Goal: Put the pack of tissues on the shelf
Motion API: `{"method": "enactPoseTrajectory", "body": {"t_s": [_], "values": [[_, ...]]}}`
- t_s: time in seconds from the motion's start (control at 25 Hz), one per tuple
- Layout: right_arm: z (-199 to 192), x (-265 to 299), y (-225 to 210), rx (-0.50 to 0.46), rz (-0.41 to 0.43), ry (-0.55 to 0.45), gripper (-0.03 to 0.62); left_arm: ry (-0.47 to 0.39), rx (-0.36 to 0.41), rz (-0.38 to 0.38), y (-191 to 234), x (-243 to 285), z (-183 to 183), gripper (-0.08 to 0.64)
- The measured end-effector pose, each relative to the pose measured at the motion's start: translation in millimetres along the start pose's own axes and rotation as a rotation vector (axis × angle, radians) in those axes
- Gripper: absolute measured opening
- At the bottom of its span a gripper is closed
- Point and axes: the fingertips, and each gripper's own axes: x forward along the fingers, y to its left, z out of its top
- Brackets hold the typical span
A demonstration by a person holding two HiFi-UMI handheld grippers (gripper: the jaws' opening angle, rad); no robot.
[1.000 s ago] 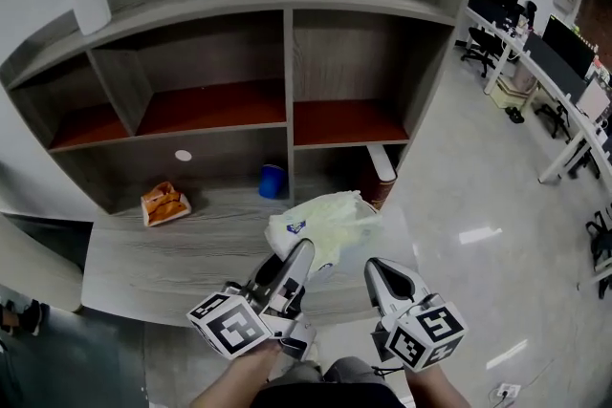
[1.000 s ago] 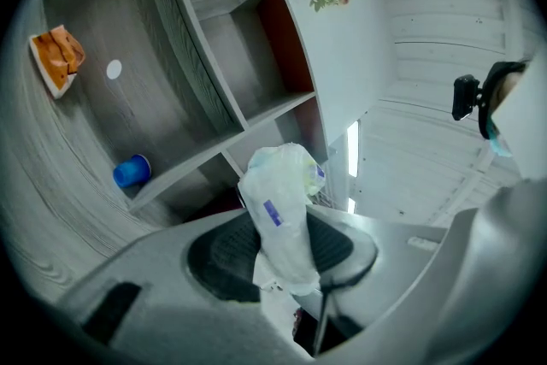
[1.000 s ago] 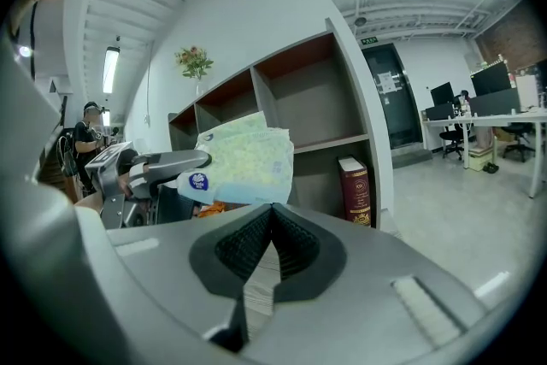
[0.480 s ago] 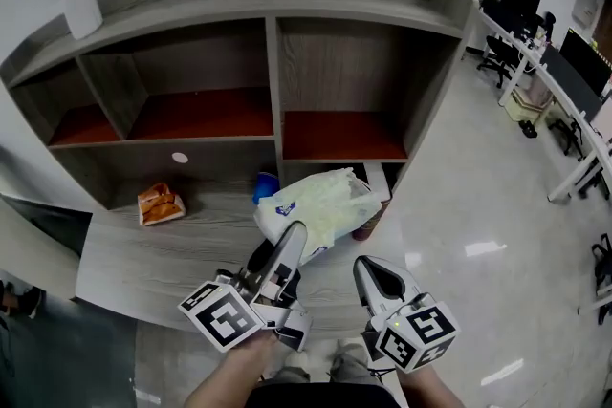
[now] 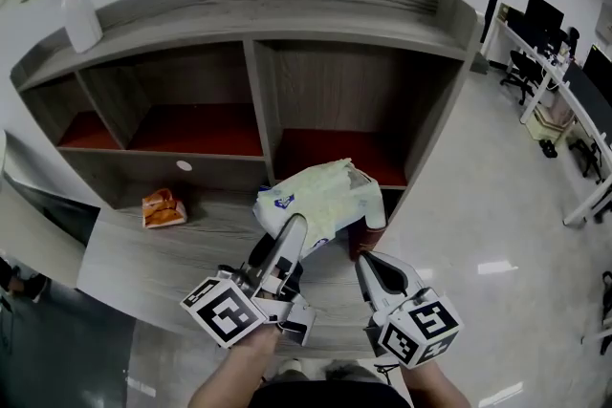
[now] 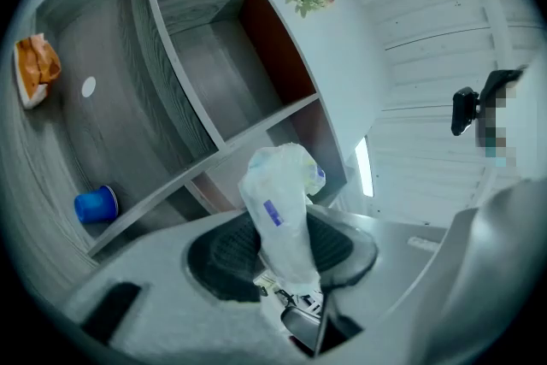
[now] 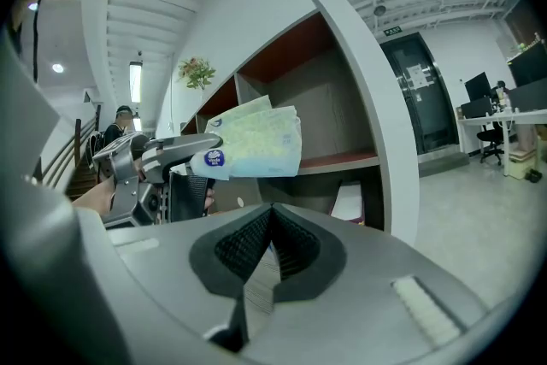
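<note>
Jaws of the left hand-held gripper (image 5: 293, 226) squeeze one end of the pack of tissues (image 5: 325, 194). The pack's long side points away from it, up and toward the shelf (image 5: 260, 100). The pack is up in the air, over the counter (image 5: 172, 248), in front of the right red shelf space. The right hand-held gripper (image 5: 369, 265) is pinched closed and holds nothing.

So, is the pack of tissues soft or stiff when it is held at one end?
Probably soft: the wrap of the pack of tissues pinches in where the left gripper holds it. Likely light, as it juts out from one held end. The glossy film may slip.
</note>
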Motion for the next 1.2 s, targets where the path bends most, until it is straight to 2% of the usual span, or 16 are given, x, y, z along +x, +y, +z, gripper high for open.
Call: {"method": "enactPoseTrajectory", "body": {"t_s": [0.48, 0.72, 0.92, 1.2], "values": [[18.2, 9.7, -39.9, -0.015, 0.052, -0.003, 0.0, -0.069, 0.017, 0.046, 14.1, 42.6, -3.3, 0.123], [18.3, 14.5, -49.7, 0.022, 0.083, 0.002, 0.0, -0.096, -0.008, 0.071, 25.7, 54.0, -3.6, 0.123], [17.4, 14.8, -56.7, 0.028, 0.096, 0.009, 0.0, -0.107, -0.01, 0.122, 36.1, 63.3, -4.0, 0.126], [17.8, 15.0, -63.6, 0.072, 0.132, 0.007, 0.0, -0.086, 0.031, 0.201, 45.3, 70.9, -10.2, 0.144]]}}
